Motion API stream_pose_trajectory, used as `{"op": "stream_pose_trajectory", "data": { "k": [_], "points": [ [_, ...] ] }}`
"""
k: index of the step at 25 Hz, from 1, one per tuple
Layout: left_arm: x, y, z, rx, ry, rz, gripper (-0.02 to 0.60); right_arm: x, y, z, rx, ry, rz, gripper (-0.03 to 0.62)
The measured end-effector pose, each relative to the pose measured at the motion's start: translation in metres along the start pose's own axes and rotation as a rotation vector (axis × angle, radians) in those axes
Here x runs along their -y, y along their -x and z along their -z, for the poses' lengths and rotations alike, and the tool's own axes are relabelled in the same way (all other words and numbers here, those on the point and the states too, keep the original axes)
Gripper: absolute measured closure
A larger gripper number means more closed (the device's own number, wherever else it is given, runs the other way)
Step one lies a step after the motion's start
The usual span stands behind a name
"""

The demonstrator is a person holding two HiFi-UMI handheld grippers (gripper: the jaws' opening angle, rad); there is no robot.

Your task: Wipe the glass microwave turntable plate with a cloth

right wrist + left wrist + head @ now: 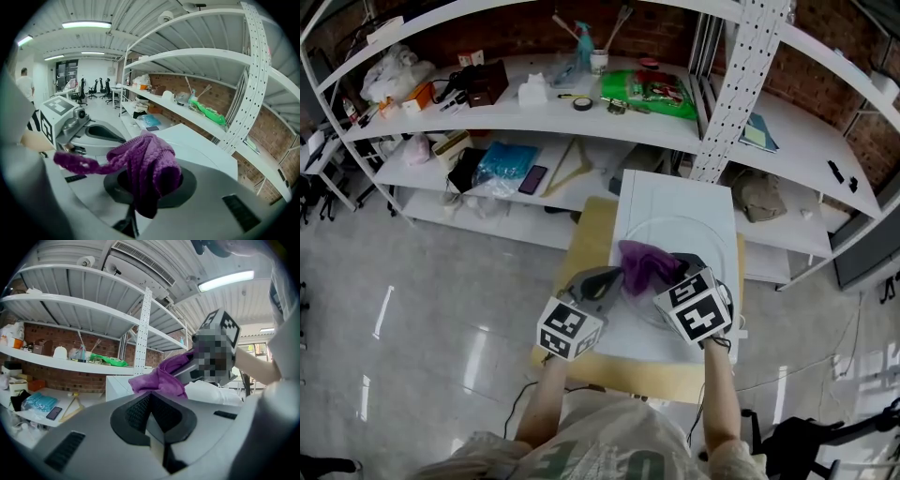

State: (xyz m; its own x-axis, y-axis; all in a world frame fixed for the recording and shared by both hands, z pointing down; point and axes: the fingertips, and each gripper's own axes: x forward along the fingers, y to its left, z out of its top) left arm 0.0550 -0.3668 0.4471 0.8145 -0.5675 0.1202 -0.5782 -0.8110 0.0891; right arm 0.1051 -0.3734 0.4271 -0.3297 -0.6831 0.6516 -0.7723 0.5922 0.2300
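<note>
The glass turntable plate (677,221) lies flat on a white board (656,192), its round rim faintly visible. My right gripper (673,266) is shut on a purple cloth (643,263), which hangs bunched over the plate's near-left part. In the right gripper view the cloth (151,163) fills the jaws of the right gripper (145,185) and one end trails left. My left gripper (602,279) hovers at the board's left edge, just left of the cloth, jaws together and holding nothing. In the left gripper view the left gripper (150,403) points at the cloth (161,379).
The white board rests on a tan wooden table (589,230). White shelves (534,117) behind it hold a green package (649,92), bottles, a phone and clutter. A perforated white upright (741,84) rises at the right. Grey floor (441,309) spreads to the left.
</note>
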Motion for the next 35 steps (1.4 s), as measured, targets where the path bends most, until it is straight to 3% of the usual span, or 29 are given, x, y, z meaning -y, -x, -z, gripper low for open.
{"op": "stream_pose_trajectory", "data": {
  "k": [10, 12, 16, 18, 26, 35],
  "points": [
    [-0.001, 0.001, -0.001, 0.006, 0.01, 0.005, 0.58, 0.024, -0.017, -0.011, -0.009, 0.013, 0.074, 0.543],
    [-0.001, 0.001, -0.002, 0.008, 0.011, 0.007, 0.58, 0.025, -0.011, -0.013, 0.024, -0.026, 0.084, 0.543],
    [-0.002, 0.002, -0.003, 0.009, 0.008, 0.007, 0.58, 0.036, 0.016, -0.024, 0.184, -0.202, 0.129, 0.543],
    [-0.003, 0.002, -0.003, 0.009, 0.007, 0.006, 0.58, 0.045, 0.021, -0.023, 0.199, -0.219, 0.18, 0.543],
    [-0.002, 0.001, 0.0, 0.004, 0.004, 0.0, 0.58, 0.051, -0.008, -0.023, 0.135, -0.204, 0.198, 0.543],
    [-0.002, 0.0, -0.002, -0.003, -0.009, -0.006, 0.58, 0.013, -0.011, -0.008, 0.027, -0.073, 0.111, 0.543]
  ]
}}
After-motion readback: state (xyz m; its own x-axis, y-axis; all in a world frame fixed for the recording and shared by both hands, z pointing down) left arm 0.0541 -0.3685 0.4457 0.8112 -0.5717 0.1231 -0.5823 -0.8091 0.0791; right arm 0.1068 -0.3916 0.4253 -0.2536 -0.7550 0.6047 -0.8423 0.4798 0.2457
